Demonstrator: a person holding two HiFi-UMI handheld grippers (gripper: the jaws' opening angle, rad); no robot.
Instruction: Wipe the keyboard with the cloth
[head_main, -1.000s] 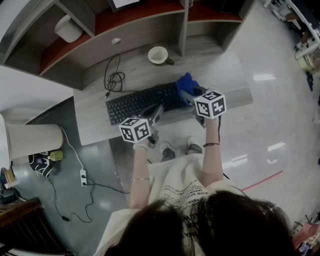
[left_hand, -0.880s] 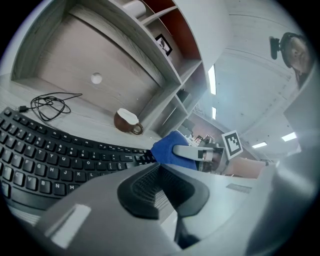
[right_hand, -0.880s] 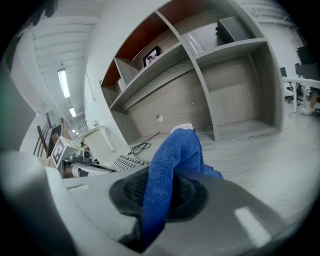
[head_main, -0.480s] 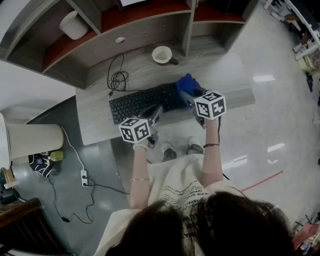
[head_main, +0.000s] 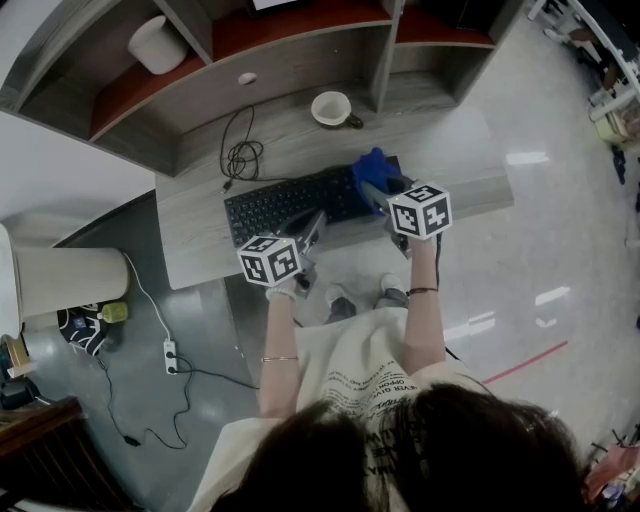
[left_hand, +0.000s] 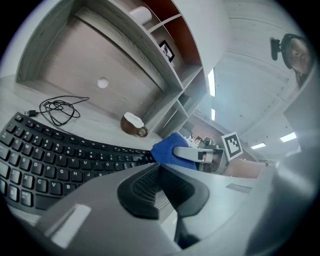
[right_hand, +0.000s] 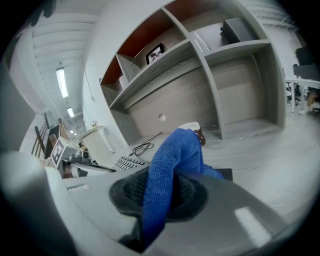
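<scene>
A black keyboard (head_main: 290, 203) lies along the front of the grey desk (head_main: 200, 235). A blue cloth (head_main: 372, 168) rests on the keyboard's right end, and my right gripper (head_main: 380, 192) is shut on it. In the right gripper view the cloth (right_hand: 172, 165) hangs out from between the jaws, with the keyboard (right_hand: 127, 163) beyond it. My left gripper (head_main: 312, 228) hovers at the keyboard's front edge near the middle, shut with nothing in it. In the left gripper view I see the keys (left_hand: 50, 155), the cloth (left_hand: 166, 149) and the left gripper (left_hand: 157, 186).
A white and brown cup (head_main: 333, 108) stands behind the keyboard, and a coiled black cable (head_main: 240, 158) lies at the back left. Shelves rise behind the desk, one holding a white pot (head_main: 160, 44). The person's shoes (head_main: 340, 298) show below the desk's front edge.
The desk and keyboard have shifted slightly right in the head view while both grippers hold their place, so the cloth sits a little further left along the keyboard.
</scene>
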